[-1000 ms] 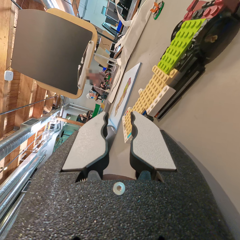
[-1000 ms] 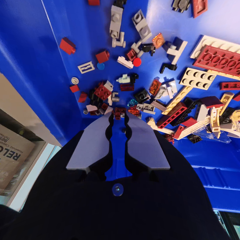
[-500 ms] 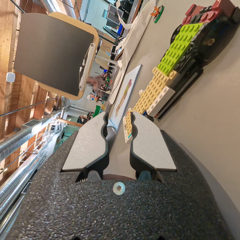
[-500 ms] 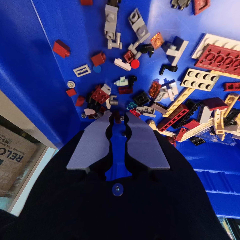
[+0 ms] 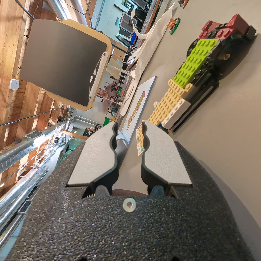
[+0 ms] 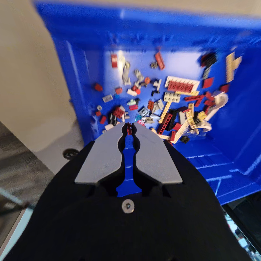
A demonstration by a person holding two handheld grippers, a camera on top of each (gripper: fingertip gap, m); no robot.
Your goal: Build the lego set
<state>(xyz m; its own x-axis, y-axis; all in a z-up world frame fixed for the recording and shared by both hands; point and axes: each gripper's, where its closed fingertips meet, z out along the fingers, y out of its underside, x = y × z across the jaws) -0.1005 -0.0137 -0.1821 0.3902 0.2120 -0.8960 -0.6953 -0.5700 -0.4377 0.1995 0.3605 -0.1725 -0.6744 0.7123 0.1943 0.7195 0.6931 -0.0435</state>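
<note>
My left gripper [image 5: 129, 125] is open and empty, lying sideways just above the beige table [image 5: 211, 141]. Its right fingertip [image 5: 146, 131] is next to the near end of a long brick model: a white-edged tan plate [image 5: 139, 139], more tan plates [image 5: 166, 104], a lime green plate [image 5: 194, 60] and dark red bricks [image 5: 226, 29] on a black base. My right gripper [image 6: 129, 125] is shut on a small dark red brick piece [image 6: 129, 129], held above the floor of a blue bin [image 6: 141, 28]. Many loose bricks [image 6: 176, 98] lie in the bin.
A picture booklet [image 5: 139, 103] lies left of the model, with white paper [image 5: 149, 42] and a small green-based model [image 5: 174, 25] farther off. A dark chair back [image 5: 60, 62] stands beyond the table. People sit in the background. Beige tabletop [image 6: 28, 70] lies left of the bin. One gripper's finger ends stand about 50 centimeters off the other's. Between my left fingertips and the small green-based model [image 5: 174, 25] there is roughly 25 centimeters.
My right gripper closed on the dark red piece at the bin floor and pulled up and back with it; the view is blurred by the motion. My left gripper has barely moved.
</note>
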